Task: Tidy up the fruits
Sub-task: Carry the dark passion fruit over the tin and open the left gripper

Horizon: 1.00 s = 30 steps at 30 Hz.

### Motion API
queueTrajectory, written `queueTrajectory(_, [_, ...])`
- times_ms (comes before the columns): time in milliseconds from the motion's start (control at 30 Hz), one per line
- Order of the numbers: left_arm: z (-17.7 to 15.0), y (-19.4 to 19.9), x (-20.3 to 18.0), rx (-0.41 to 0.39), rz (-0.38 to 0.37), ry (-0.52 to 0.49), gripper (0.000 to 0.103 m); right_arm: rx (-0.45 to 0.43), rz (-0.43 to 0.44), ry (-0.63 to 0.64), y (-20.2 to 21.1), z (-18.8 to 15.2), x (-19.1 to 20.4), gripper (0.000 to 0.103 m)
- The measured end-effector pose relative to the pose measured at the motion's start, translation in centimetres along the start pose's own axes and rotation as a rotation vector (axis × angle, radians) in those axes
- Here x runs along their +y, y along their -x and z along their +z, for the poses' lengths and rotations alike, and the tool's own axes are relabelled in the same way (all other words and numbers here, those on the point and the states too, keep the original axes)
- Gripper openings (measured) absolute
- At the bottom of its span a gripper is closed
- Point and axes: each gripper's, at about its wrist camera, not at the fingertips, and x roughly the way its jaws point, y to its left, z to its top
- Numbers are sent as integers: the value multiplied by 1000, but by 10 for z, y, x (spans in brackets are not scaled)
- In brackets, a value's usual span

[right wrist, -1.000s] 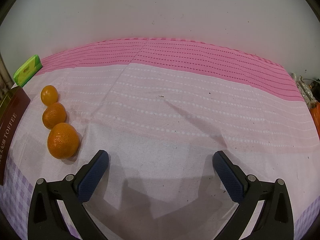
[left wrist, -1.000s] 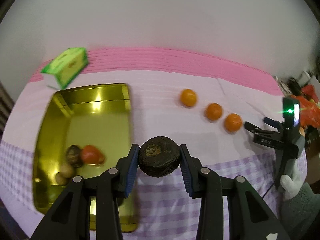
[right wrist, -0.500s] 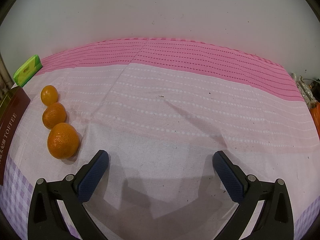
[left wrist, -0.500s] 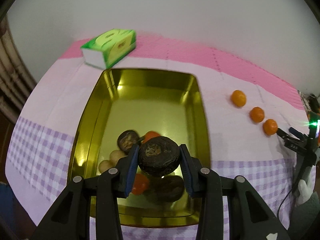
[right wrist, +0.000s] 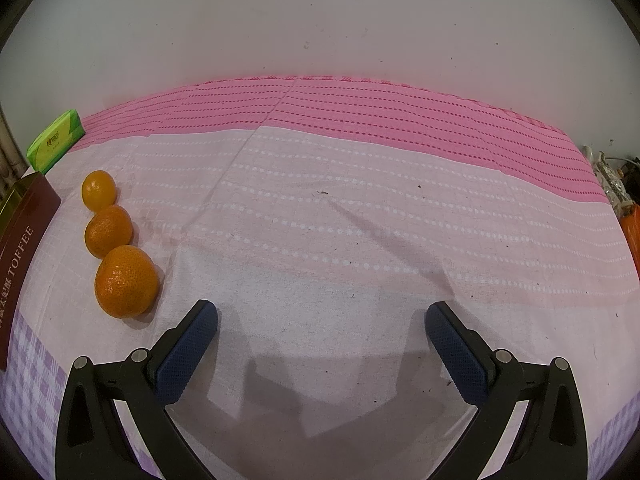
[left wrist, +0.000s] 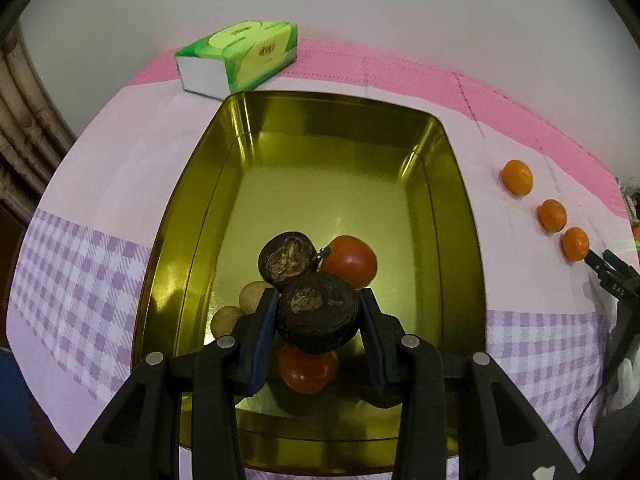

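Over the gold tray [left wrist: 192,216], the left gripper [left wrist: 318,320] clamps a dark fruit [left wrist: 318,312]; beside the tray's three oranges [right wrist: 126,282], the right gripper [right wrist: 320,320] gapes empty.

A home table: pink tablecloth [right wrist: 360,208], tissue box [left wrist: 240,60], toffee tin [right wrist: 24,240].

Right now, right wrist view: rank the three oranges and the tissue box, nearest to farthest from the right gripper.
From the right gripper:
1. Largest orange, just left of the jaws.
2. Middle orange, behind it.
3. Far orange, farther back left.
4. Green tissue box, back-left corner.
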Motion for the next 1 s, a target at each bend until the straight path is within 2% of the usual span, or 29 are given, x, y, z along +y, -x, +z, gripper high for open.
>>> queueTrajectory(600, [-1,-19,2,24,32,-4,36,0,0,0,0,0,0,103])
queueTrajectory(1000, [-4,-30,7,40,25,-2,37,1,0,0,0,0,0,103])
